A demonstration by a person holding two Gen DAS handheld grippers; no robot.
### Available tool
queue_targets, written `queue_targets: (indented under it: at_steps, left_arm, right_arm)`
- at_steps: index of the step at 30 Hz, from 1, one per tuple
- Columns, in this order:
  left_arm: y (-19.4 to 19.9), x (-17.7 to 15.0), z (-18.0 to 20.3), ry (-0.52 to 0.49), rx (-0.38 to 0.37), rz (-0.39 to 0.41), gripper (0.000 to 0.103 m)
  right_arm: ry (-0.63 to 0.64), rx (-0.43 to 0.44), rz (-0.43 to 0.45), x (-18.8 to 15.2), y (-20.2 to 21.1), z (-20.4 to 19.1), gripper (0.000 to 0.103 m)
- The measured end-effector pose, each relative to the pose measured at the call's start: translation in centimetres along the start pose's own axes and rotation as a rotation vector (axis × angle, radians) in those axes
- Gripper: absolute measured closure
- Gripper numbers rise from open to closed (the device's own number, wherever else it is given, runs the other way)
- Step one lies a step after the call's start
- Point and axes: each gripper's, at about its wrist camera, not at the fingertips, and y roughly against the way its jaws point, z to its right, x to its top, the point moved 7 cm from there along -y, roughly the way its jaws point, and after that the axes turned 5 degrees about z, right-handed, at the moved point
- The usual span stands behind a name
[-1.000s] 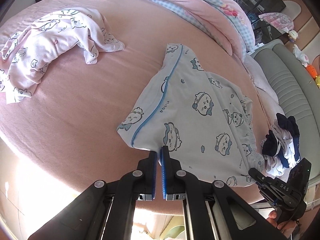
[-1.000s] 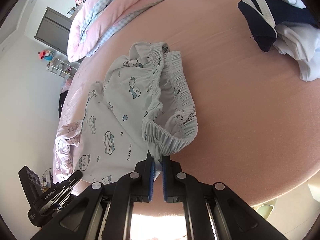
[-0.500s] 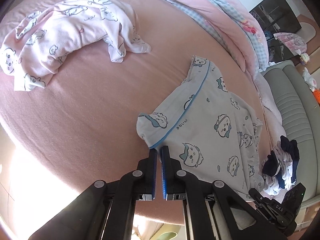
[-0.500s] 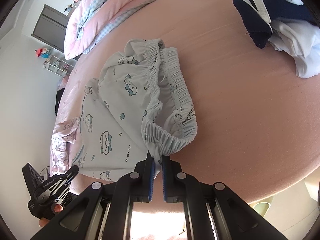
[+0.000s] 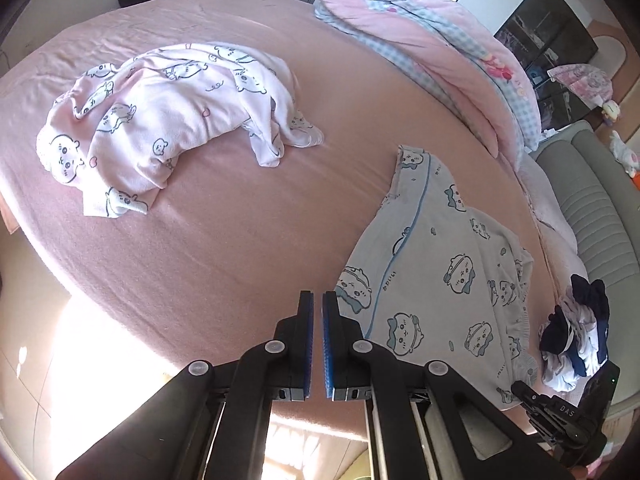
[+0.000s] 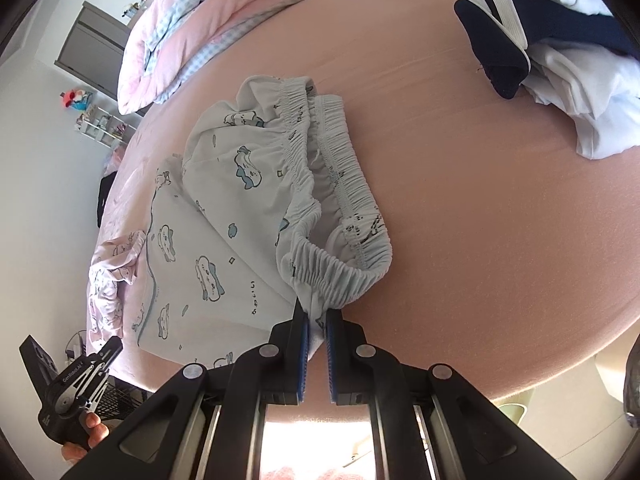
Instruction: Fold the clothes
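In the left wrist view, the left gripper [image 5: 316, 300] is hanging over the near edge of the pink bed [image 5: 240, 240]. Its two blue pads are sitting almost together with nothing between them, so it is closed and holding nothing. The light blue pajama pants [image 5: 448, 280] (the ones with little cartoon faces) are lying flat near the right side of the bed, just to the right of the gripper tips, and the closest cloth corner is right beside the right finger. A pink pajama top [image 5: 160, 120] is lying crumpled toward the far left part of the bed, well apart from the gripper. A pink quilt [image 5: 420, 48] is resting along the far edge. A pile of dark and white clothes [image 5: 576, 336] is sitting at the right edge.

In the right wrist view, the right gripper [image 6: 316, 320] is pinching the stretchy waistband of the light blue pajama pants [image 6: 224, 232] right at the near edge of the bed [image 6: 500, 200]. The cloth is squeezed between the pads. The rest of the pants is spreading away to the left. The left gripper [image 6: 76, 384] is showing in the lower left corner, off the bed.
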Motion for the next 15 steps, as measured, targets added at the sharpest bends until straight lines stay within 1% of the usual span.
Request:
queue_targets:
  at_steps: [2, 3, 4, 5, 6, 7, 8, 9, 10, 12, 15]
  left_arm:
    - [0.1, 0.2, 0.9, -0.053, -0.001, -0.003, 0.099]
    - [0.1, 0.1, 1.4, -0.072, -0.005, -0.013, 0.099]
    - [0.1, -0.1, 1.8, -0.09, -0.008, -0.029, 0.097]
    - [0.0, -0.2, 2.2, -0.109, -0.008, -0.041, 0.093]
    - [-0.1, -0.4, 2.6, -0.129, -0.006, -0.049, 0.08]
    - [-0.2, -0.5, 2.9, -0.149, -0.004, -0.056, 0.068]
    - [-0.2, -0.6, 3.3, -0.166, -0.004, -0.057, 0.036]
    - [-0.2, -0.6, 3.6, -0.181, -0.006, -0.049, 0.012]
    - [-0.1, -0.6, 4.0, -0.196, -0.008, -0.042, 0.008]
    - [0.1, -0.7, 4.7, -0.223, -0.002, -0.03, 0.008]
    - [0.2, -0.5, 5.6, -0.279, 0.013, -0.015, 0.008]
  right_arm:
    - [0.011, -0.014, -0.009, -0.1, 0.3, 0.1, 0.092]
    - [0.014, -0.02, -0.017, -0.2, 0.5, 0.2, 0.083]
    - [0.017, -0.027, -0.025, -0.3, 0.7, 0.3, 0.071]
    - [0.02, -0.034, -0.033, -0.4, 0.9, 0.4, 0.064]
    - [0.016, -0.039, -0.03, -0.5, 1.3, 0.7, 0.054]
    - [0.012, -0.043, -0.027, -0.5, 1.7, 1.0, 0.05]
    - [0.01, -0.047, -0.019, -0.4, 2.1, 1.2, 0.05]
    - [0.013, -0.053, -0.007, -0.1, 2.4, 1.2, 0.049]
    - [0.016, -0.058, 0.004, 0.2, 2.8, 1.2, 0.048]
    - [0.029, -0.067, 0.019, 0.6, 3.2, 1.1, 0.045]
    - [0.058, -0.077, 0.028, 1.2, 3.3, 0.7, 0.044]
